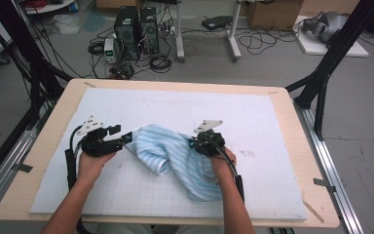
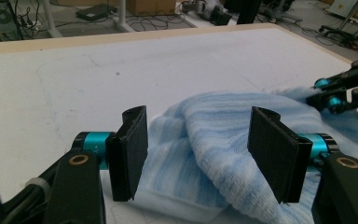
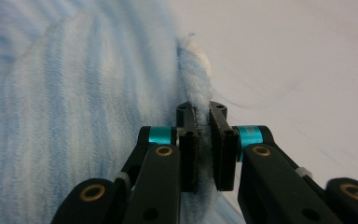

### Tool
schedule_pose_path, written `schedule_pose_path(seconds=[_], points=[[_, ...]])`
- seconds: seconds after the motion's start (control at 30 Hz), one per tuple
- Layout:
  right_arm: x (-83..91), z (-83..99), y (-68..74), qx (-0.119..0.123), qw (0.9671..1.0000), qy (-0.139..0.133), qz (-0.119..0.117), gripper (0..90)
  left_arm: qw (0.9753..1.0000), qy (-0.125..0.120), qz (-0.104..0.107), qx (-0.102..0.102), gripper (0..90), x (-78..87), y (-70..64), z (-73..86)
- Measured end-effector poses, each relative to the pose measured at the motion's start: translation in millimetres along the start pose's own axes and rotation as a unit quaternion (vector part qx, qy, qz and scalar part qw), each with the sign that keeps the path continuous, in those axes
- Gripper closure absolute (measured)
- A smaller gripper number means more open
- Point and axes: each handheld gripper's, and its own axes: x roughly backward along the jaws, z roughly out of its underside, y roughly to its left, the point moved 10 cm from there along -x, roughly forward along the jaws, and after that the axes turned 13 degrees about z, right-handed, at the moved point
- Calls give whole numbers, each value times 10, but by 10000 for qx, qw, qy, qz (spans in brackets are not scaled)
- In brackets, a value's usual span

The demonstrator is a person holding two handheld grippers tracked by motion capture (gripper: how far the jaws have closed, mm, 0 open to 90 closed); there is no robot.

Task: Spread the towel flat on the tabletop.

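Grey floor strewn with cables (image 1: 160, 61) and two computer towers (image 1: 136, 31) lies beyond a wooden table (image 1: 292, 126), whose top is covered by a white mat (image 1: 253, 122) with a faint grid. On the mat, a little toward the person's side of centre, lies a crumpled blue-and-white striped towel (image 1: 175, 156), bunched into soft folds, its far end between the two grippers and its near end by the person's right forearm.

The left gripper (image 1: 124, 138) sits just beside the towel's left edge. In the left gripper view its jaws stand wide apart, released, one on each side of a rounded fold of the towel (image 2: 214, 135), holding nothing.

The right gripper (image 1: 193, 143) rests at the towel's right side. In the right gripper view its jaws are clenched on a thin raised ridge of the towel (image 3: 74, 116), the cloth pinched between the two black pads and running on past them as a narrow rolled hem.

Both hands hold their grippers low over the mat, with the forearms coming in from the near edge.
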Motion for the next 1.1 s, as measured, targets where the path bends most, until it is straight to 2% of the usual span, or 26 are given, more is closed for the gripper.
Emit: schedule_pose_path(seconds=[0.07,0.1,0.13,0.17,0.27,0.33,0.37,0.4,0.43,0.47,0.5,0.57,0.63,0.73,0.77,0.9,1.03,1.07,1.1], points=[[81,100,-181,-258,9991,-1,344,837,10000,18,32,27,382,-22,-19,4],[139,193,-313,-385,9975,76,594,836,10000,-2,56,64,381,-36,-33,0],[235,312,-486,-550,9943,129,899,835,9999,-22,67,90,381,-48,-46,-4],[235,312,-486,-550,9943,129,899,835,9999,-38,98,97,381,-65,-65,-9],[386,485,-724,-779,9892,172,1230,834,9998,6,186,48,383,-148,-138,4],[463,607,-849,-896,9854,260,1424,833,9997,28,240,95,382,-198,-168,23],[508,680,-917,-974,9827,330,1542,833,9996,57,257,99,381,-212,-181,32],[575,775,-1025,-1099,9774,394,1763,832,9995,79,293,79,380,-239,-209,42],[575,775,-1025,-1099,9774,394,1763,832,9994,98,326,82,380,-256,-232,50],[597,811,-1061,-1156,9750,430,1847,831,9992,120,387,74,380,-289,-274,61],[626,868,-1117,-1201,9710,496,2008,831,9990,120,429,73,378,-319,-313,67],[654,944,-1171,-1325,9656,596,2158,811,9984,141,541,54,378,-377,-396,80],[667,965,-1177,-1394,9651,553,2145,758,9972,189,719,31,376,-463,-516,103],[718,907,-1153,-1421,9673,242,2088,620,9948,276,978,-48,375,-588,-703,137],[754,877,-1150,-1423,9668,97,2121,580,9937,315,1072,-88,375,-622,-764,148],[851,845,-1108,-1474,9675,-191,2046,516,9907,351,1293,-235,316,-762,-962,174],[911,833,-1020,-1450,9709,-422,1860,462,9903,713,1126,-390,303,-915,-1011,281],[917,830,-1004,-1436,9716,-461,1821,460,9877,894,1199,-464,322,-956,-1025,333],[923,831,-986,-1388,9726,-489,1801,451,9866,1047,1118,-556,355,-977,-1003,370]])
